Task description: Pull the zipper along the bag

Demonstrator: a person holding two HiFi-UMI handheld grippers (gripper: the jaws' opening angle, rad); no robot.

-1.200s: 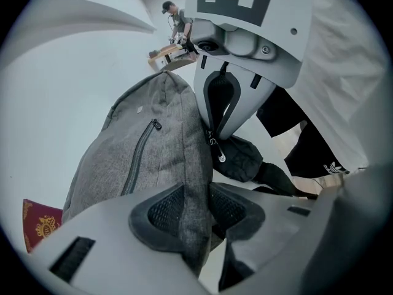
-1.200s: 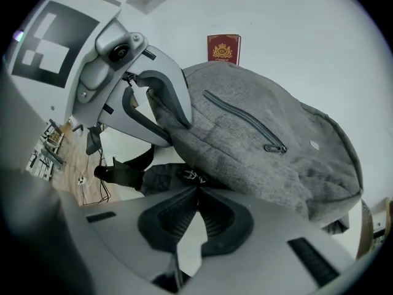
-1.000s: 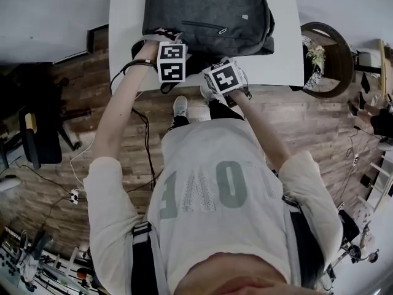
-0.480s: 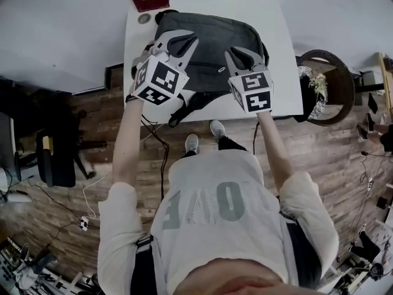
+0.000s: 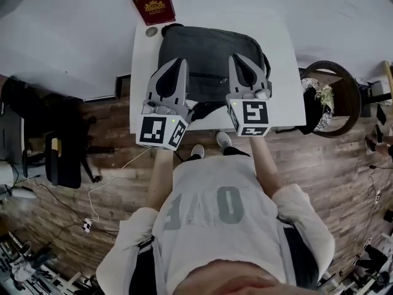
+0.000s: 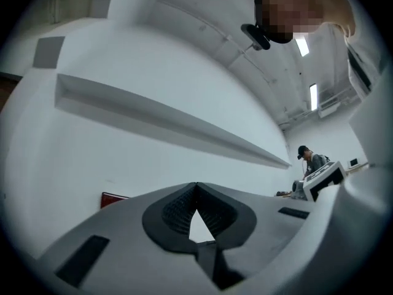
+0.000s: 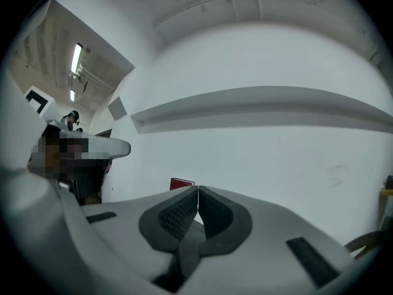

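Note:
A dark grey backpack [image 5: 212, 51] lies flat on the white table [image 5: 279, 72]; its front pocket zip [image 5: 209, 77] shows between my two grippers. Both are held high above the bag and point level toward the far wall. The left gripper [image 5: 180, 62] has just been closing and is shut with nothing between its jaws; its pads [image 6: 184, 208] meet at the tips against the white wall. The right gripper [image 5: 236, 58] has also just closed on nothing, its pads [image 7: 181, 211] pressed together. Neither gripper view shows the bag.
A red book [image 5: 153, 6] and a small round object [image 5: 151, 32] lie at the table's far end. A round basket with a plant [image 5: 328, 97] stands right of the table, a black chair [image 5: 61, 158] left. Cables trail over the wooden floor. Another person [image 6: 313, 161] stands far off.
Both grippers have lifted from the bag's near edge up toward the camera and tipped from pointing down to level. The left gripper's jaws have shut.

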